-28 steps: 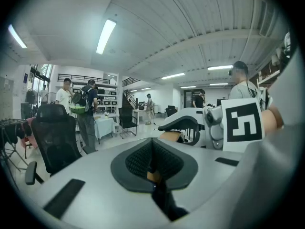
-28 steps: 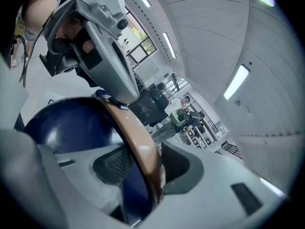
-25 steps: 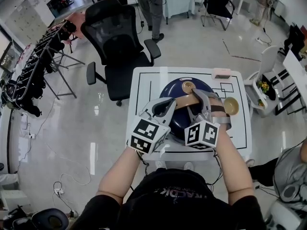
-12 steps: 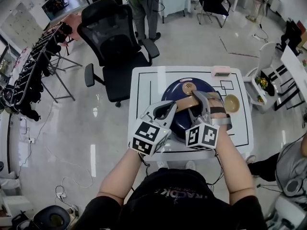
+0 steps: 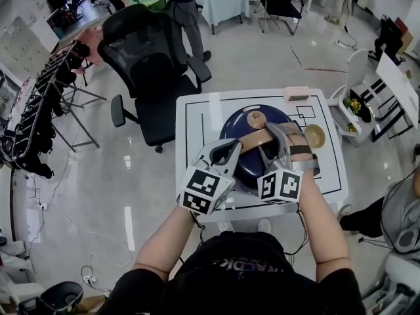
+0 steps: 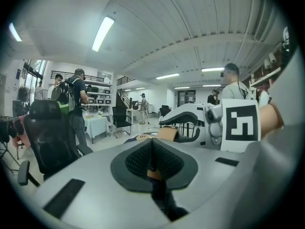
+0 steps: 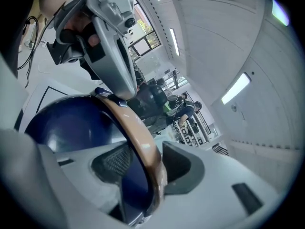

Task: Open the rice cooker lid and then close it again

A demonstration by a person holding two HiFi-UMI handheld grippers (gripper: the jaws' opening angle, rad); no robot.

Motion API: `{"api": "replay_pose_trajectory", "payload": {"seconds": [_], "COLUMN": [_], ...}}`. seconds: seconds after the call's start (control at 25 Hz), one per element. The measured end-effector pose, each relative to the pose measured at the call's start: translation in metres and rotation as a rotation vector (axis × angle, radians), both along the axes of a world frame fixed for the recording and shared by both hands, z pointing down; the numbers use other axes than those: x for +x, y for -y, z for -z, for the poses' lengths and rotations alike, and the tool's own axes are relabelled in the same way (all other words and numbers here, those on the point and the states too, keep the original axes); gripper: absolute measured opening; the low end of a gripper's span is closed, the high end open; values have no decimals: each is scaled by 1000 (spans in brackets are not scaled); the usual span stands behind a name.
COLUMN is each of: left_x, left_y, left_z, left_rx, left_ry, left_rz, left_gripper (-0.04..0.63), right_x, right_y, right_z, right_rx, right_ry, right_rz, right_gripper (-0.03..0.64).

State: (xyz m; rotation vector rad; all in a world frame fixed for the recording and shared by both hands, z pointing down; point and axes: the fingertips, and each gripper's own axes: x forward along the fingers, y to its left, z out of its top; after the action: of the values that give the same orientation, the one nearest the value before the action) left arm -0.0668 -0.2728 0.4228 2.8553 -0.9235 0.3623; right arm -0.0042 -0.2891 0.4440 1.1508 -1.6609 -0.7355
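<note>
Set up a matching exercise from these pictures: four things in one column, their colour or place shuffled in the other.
1 rice cooker
2 handle
3 office chair
4 small bowl

A black, beyond the table
B tan, arched over the cooker
C dark blue, mid-table
D on the table, right of the cooker

Pairs: 1-C, 2-B, 3-A, 4-D

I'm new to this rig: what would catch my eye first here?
A dark-blue rice cooker sits on the small white table. Both grippers meet at its tan handle: the left gripper shut at its end, the right gripper opening around it.
</note>
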Motion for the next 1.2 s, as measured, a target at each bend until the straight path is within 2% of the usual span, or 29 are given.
{"api": "replay_pose_trajectory", "payload": {"seconds": [0.12, 0.24, 0.36, 0.44, 0.48, 0.6, 0.72, 0.84, 1.0, 1.2], "left_x": [-5, -6, -2, 5, 10, 25, 45, 59, 69, 66], "left_y": [0, -7, -22, -37, -45, -74, -110, -148, -202, -252], "left_z": [9, 20, 31, 38, 40, 45, 47, 49, 51, 52], "left_rx": [9, 22, 36, 45, 49, 53, 52, 59, 64, 82], "left_ry": [-33, -68, -93, -108, -114, -130, -131, -128, -112, -105], "left_rz": [14, 26, 31, 32, 33, 44, 49, 63, 94, 173], "left_gripper": [4, 3, 3, 3, 3, 3, 3, 3, 3, 3], "right_x": [7, 17, 26, 36, 42, 60, 80, 92, 97, 94], "right_y": [-14, -35, -59, -75, -83, -111, -143, -178, -224, -267], "right_z": [9, 21, 43, 59, 67, 87, 98, 101, 102, 95], "right_rx": [33, 59, 39, 49, 54, 34, -2, -29, -56, -104], "right_ry": [28, 134, 371, 580, 688, 974, 1142, 1180, 1147, 1146], "right_rz": [-24, -18, -16, -20, -18, -4, 15, 45, 88, 141], "right_gripper": [190, 178, 146, 34, 2, 2, 2, 2, 2, 2]}}
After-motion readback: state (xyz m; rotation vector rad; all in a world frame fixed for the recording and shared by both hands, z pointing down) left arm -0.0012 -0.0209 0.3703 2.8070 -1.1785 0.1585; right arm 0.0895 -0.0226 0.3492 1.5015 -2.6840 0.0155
